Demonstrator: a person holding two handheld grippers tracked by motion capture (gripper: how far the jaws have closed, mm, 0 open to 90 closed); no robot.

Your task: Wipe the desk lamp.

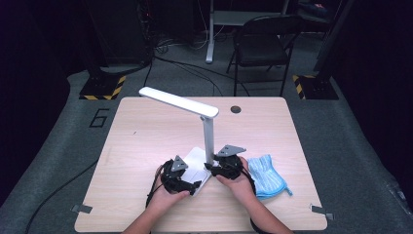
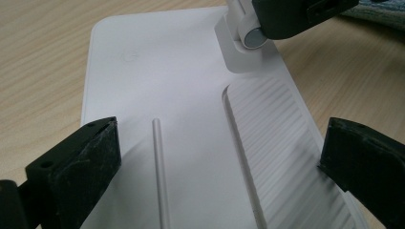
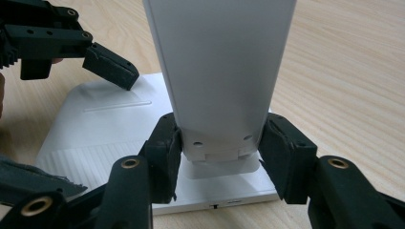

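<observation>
White plastic desk lamp (image 1: 204,141) standing upright near the front middle of the pale wood-grain bench (image 1: 146,136), flat white base (image 2: 191,119) resting on the surface. Blue microfibre cloth (image 1: 265,175) lying just beside the base on the right, untouched.

Right gripper (image 3: 219,148) set around the foot of the lamp's upright stem (image 3: 219,71), just above the hinge; jaws narrow, both pads against or nearly against the stem sides. Contact on the right-hand pad not fully confirmable.

Left gripper (image 2: 215,157) poised over the front end of the base, jaws wide, straddling its width without clamping.

Risks from here, as judged:
- Stem folding at the hinge if pushed sideways before the base is pinned.
- Base sliding or tipping on the smooth bench, caused by the left gripper being spread open.
- Smooth plastic slipping between the narrow pads under uneven squeeze.
- Long head (image 1: 178,101) swinging off balance.
</observation>
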